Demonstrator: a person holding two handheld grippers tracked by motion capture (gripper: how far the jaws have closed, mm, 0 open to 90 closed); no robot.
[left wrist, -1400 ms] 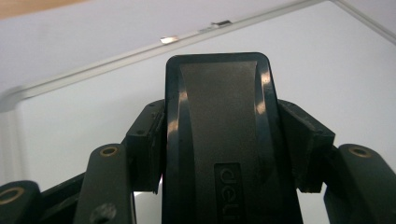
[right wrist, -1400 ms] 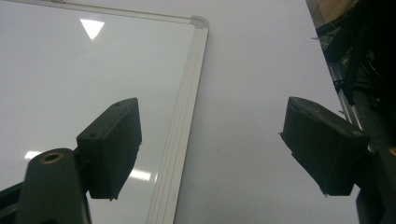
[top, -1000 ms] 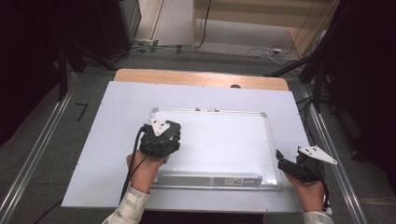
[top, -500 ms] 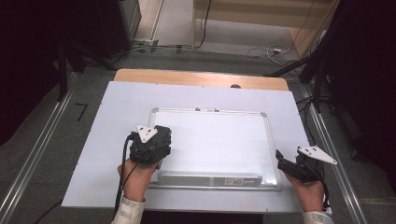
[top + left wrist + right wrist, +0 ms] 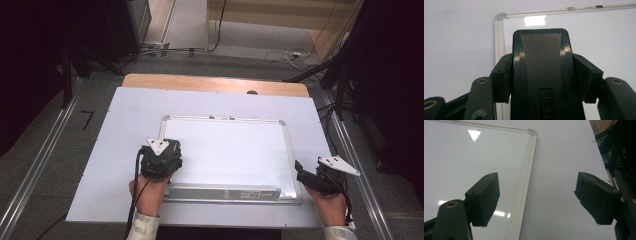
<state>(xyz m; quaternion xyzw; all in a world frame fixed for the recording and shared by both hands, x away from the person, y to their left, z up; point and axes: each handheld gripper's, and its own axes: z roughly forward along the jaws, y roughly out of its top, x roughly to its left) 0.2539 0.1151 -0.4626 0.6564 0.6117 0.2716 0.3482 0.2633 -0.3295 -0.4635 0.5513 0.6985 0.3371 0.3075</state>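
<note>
We see our left gripper (image 5: 159, 159) over the near left corner of the whiteboard (image 5: 235, 150), its fingers (image 5: 501, 77) clamped on a black eraser (image 5: 541, 75) from both sides. The eraser's long axis runs away from us, toward the board's far edge. The whiteboard lies flat on the white table (image 5: 100, 150), long side across. Our left hand (image 5: 148, 192) comes in low from the near edge. Our right gripper (image 5: 320, 175) sits low just past the board's right frame, its fingers (image 5: 484, 197) spread wide, holding nothing
</note>
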